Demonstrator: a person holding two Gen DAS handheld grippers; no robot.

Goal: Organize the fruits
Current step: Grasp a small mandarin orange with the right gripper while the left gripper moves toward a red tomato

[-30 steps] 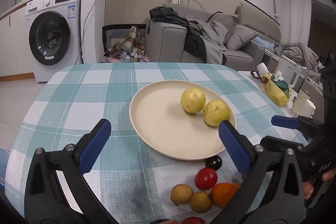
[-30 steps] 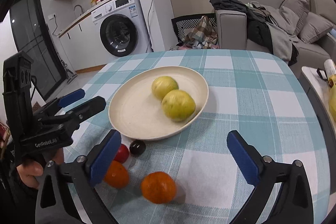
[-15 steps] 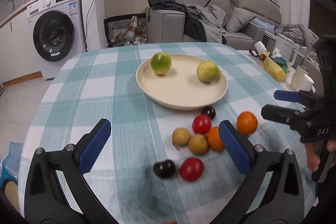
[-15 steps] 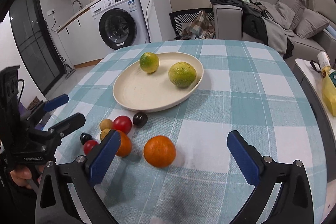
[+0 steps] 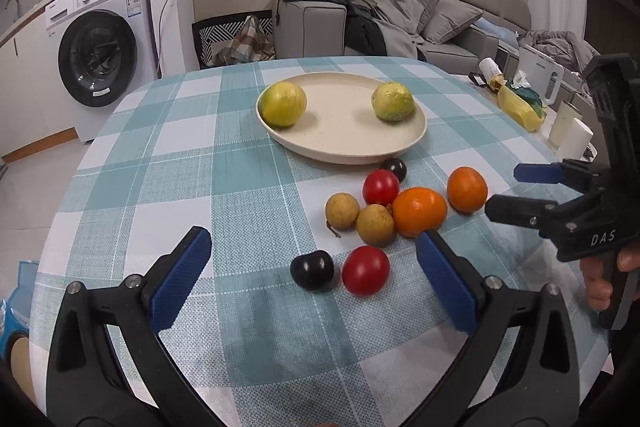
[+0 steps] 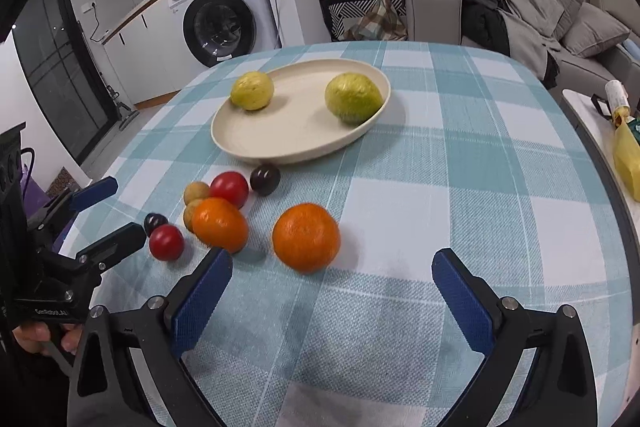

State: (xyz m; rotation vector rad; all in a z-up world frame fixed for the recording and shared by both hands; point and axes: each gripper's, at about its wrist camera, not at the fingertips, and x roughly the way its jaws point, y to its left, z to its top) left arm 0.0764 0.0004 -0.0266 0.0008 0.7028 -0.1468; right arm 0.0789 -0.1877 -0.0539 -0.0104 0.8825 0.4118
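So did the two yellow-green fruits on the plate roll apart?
Yes. They sat touching near the plate's right side; now one fruit lies at its left rim, the other at the right.

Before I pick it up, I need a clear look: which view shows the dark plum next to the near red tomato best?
The left wrist view: the dark plum sits large and unobstructed between the open fingers. In the right wrist view it is small, partly hidden behind the red tomato.

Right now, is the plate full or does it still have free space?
Mostly free. The plate holds only two yellow-green fruits, set apart near opposite rims; the middle is bare.
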